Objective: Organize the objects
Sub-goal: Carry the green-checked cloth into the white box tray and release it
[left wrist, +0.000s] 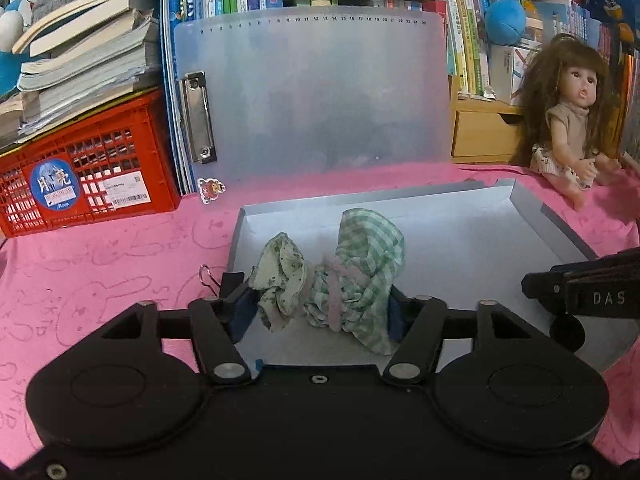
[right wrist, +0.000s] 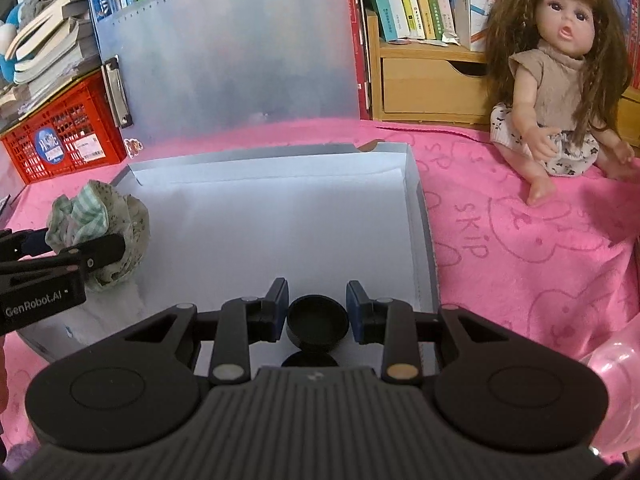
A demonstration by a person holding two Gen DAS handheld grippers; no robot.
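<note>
Left gripper [left wrist: 324,306] clamps the bundled doll clothes [left wrist: 340,276] over the shallow box [right wrist: 416,184]; right gripper [right wrist: 318,310] brackets a small black cap [right wrist: 317,322] without pinching. Nothing's released yet, and the doll [right wrist: 560,68] waits outside.

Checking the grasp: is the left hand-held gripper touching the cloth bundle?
Touching. The left wrist view shows its fingers pressed against the cloth bundle.

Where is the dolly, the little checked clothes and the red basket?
doll [right wrist: 560,76]: right wrist view, on her beige top.
bundle of doll clothes [left wrist: 360,256]: left wrist view, on the green checked cloth.
red crate [left wrist: 120,148]: left wrist view, on its front grid wall.
</note>
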